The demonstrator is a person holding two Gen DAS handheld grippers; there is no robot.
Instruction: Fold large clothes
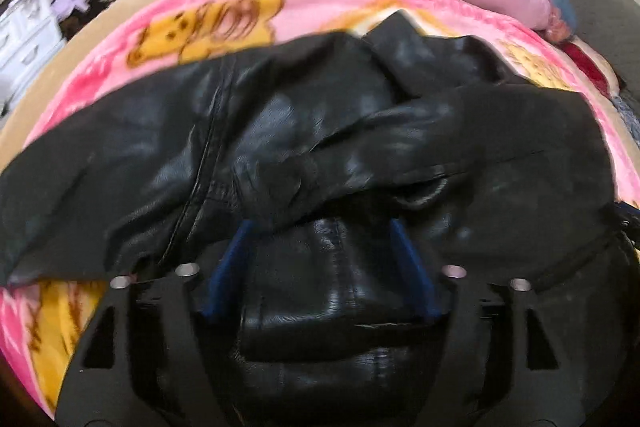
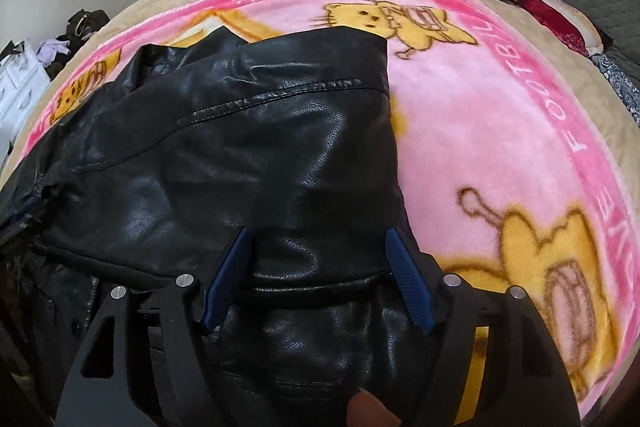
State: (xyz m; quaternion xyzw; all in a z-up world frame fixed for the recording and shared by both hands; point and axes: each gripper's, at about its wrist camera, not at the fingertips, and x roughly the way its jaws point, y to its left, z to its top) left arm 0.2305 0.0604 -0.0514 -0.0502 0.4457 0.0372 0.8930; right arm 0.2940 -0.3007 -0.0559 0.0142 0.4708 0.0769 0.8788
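Both my left gripper point(image 1: 320, 227) and right gripper point(image 2: 318, 239) stand apart over the black jacket point(image 2: 240, 147). The slick leather could slide on the blanket point(image 2: 500, 107), and the draped sleeve point(image 1: 400, 147) could flop loose.

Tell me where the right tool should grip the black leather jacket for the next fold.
Probably the jacket's free right edge, where it lies flat on the pink blanket. Come from the blanket side, low, sliding one finger under the edge. That edge is straight and exposed with bare blanket beside it. The right tool stands open over the leather; the left tool is open too.
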